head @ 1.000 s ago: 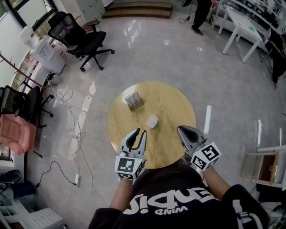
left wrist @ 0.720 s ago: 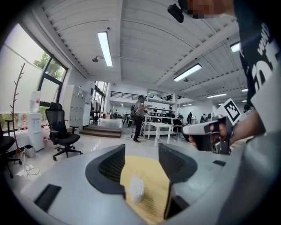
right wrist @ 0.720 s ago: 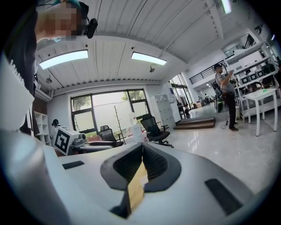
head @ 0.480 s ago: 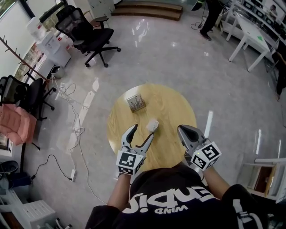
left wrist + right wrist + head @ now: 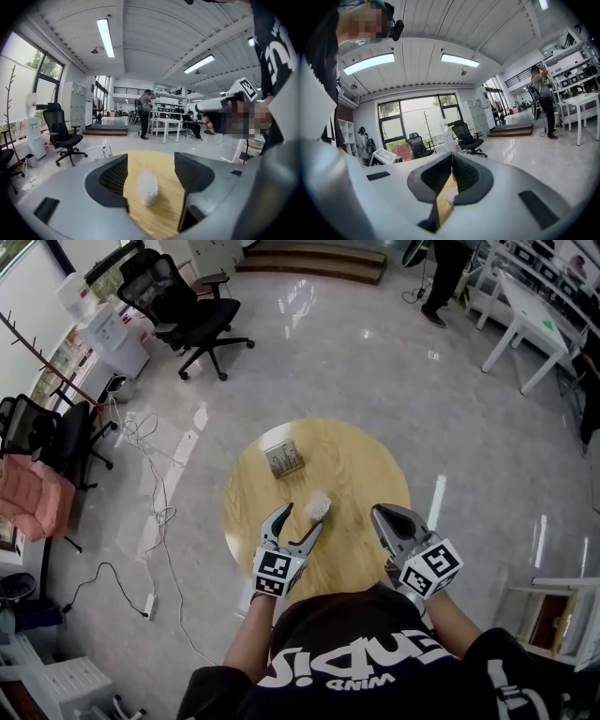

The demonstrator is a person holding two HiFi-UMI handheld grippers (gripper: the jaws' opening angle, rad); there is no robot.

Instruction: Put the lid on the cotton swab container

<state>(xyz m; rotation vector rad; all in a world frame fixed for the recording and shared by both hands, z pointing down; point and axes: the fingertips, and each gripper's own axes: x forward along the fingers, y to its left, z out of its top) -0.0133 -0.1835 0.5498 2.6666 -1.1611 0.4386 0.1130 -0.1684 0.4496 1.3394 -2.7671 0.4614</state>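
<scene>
A round wooden table [image 5: 361, 465] carries two small items. A whitish translucent piece [image 5: 318, 507] with a dotted lower part lies near the middle; whether it is the lid or the container I cannot tell. A square greyish box [image 5: 282, 458] sits farther back on the left. My left gripper [image 5: 300, 521] is open, its jaws having just spread wide. The whitish piece [image 5: 147, 187] lies just ahead of the left gripper [image 5: 150, 171], untouched. My right gripper [image 5: 380, 515] hovers over the near right of the table. That right gripper [image 5: 451, 176] is shut on nothing.
A black office chair [image 5: 187, 320] and a pink chair [image 5: 33, 507] stand to the left, with cables [image 5: 155, 493] on the glossy floor. White desks [image 5: 525, 310] are at the far right. A person [image 5: 146, 112] stands in the background.
The left gripper's jaws went from nearly shut to wide open, and it sank forward toward the whitish piece. The right gripper has hardly moved.
</scene>
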